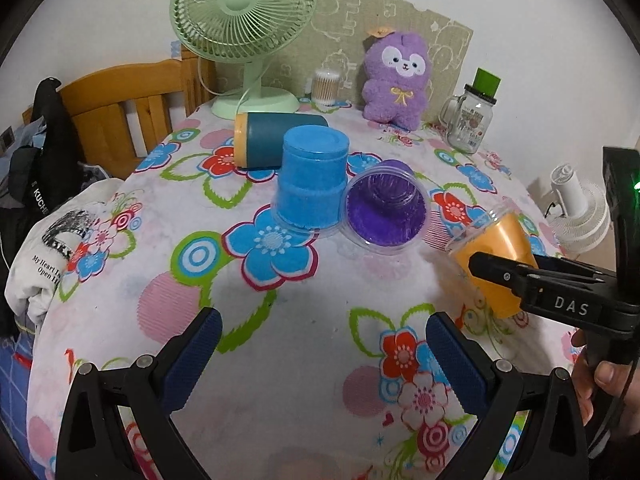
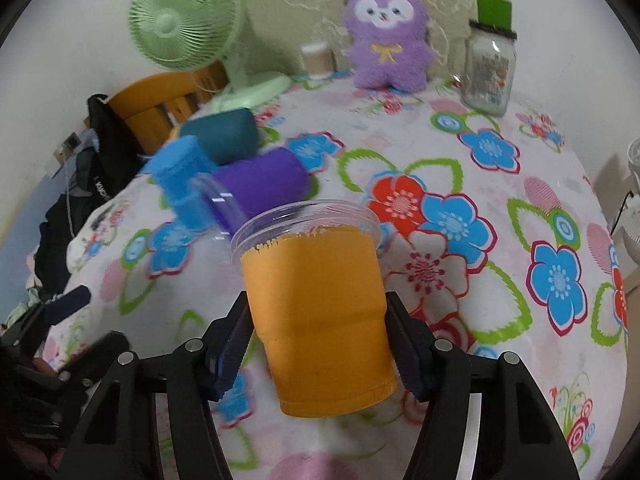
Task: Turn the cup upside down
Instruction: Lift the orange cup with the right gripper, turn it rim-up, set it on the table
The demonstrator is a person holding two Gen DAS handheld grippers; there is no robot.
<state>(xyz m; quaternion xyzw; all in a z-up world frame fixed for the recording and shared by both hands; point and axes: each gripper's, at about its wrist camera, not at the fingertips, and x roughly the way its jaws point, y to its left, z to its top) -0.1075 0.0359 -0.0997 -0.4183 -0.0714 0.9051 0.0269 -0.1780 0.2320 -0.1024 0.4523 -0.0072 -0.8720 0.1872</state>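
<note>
Left wrist view: the left claw (image 1: 322, 346) hangs released over the flowered worktop (image 1: 288, 320), its two blue-padded fingers (image 1: 194, 354) spread wide with nothing between them. Ahead stands a blue cup (image 1: 310, 182) mouth-down, and touching it on its right lies a purple cup (image 1: 384, 208) on its side, mouth toward the camera. Behind them a teal container (image 1: 276, 138) with an orange end lies on its side. At the right edge the right claw (image 1: 500, 268) grasps the orange cup (image 1: 494, 264), tilted, with its clear rim pointing up and left. A hand (image 1: 600, 384) grips the handle below. Along the back of the worktop are a green fan (image 1: 244, 12), a jar of cotton swabs (image 1: 326, 86), a purple plush toy (image 1: 398, 78) and a glass mug (image 1: 470, 122) with a green lid.

Right wrist view: the right claw (image 2: 320, 340) is clenched on the orange cup (image 2: 320, 320), one pad pressed on each side of its lower body. The cup is held above the worktop (image 2: 500, 240), close to upright, its clear rim uppermost and leaning slightly away. Beyond it the purple cup (image 2: 260, 180) and blue cup (image 2: 180, 180) look blurred, with the teal container (image 2: 220, 134) behind. The left claw (image 2: 68, 304) shows at the left edge.
</note>
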